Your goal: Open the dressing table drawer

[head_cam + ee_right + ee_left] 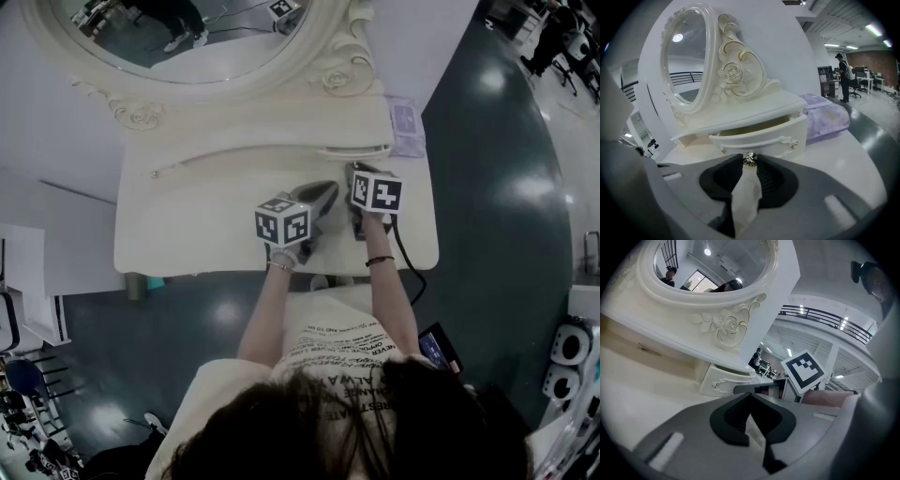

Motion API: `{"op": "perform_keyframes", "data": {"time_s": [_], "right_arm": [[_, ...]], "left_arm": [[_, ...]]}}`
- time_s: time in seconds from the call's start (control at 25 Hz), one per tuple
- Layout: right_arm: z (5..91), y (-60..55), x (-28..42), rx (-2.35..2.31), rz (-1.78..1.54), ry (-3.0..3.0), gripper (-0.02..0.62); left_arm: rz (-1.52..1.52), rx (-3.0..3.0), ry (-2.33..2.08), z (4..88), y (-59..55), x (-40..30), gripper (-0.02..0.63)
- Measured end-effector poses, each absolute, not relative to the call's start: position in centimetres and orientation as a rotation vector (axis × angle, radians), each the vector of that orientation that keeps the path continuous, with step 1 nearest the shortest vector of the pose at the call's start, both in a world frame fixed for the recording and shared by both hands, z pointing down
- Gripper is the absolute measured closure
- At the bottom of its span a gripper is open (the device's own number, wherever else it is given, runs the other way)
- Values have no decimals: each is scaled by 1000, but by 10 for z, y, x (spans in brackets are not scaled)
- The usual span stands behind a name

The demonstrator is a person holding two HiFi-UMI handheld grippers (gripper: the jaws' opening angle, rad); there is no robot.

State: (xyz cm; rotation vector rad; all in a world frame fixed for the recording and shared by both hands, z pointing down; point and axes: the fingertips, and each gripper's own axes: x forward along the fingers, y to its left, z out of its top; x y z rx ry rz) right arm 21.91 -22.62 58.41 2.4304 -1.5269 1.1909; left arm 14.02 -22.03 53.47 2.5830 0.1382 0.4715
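A small cream drawer [759,138] under the oval mirror [689,70] of the white dressing table [187,234] stands pulled out a little, with a dark gap above its front. My right gripper [749,161] is shut on the drawer's small metal knob [749,158], a pad on each side of it. In the head view the right gripper [357,173] reaches to the drawer [356,150] at the table's back right. My left gripper [750,397] hovers over the tabletop just left of it, tips together, holding nothing. From there the drawer [723,380] shows side-on.
A purple tissue pack [825,119] lies on the tabletop right of the drawer, against the mirror base. The table's front edge [281,270] runs just before the person's wrists. A black cable [408,262] hangs off the right side. A person [843,77] stands far off.
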Motion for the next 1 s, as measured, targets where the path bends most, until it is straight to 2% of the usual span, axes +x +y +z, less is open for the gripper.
{"op": "perform_keyframes", "data": {"time_s": [1.0], "right_arm": [[584, -212, 200, 2455, 1193, -1512, 495]], "left_arm": [[462, 2585, 184, 535, -209, 124, 607]]}}
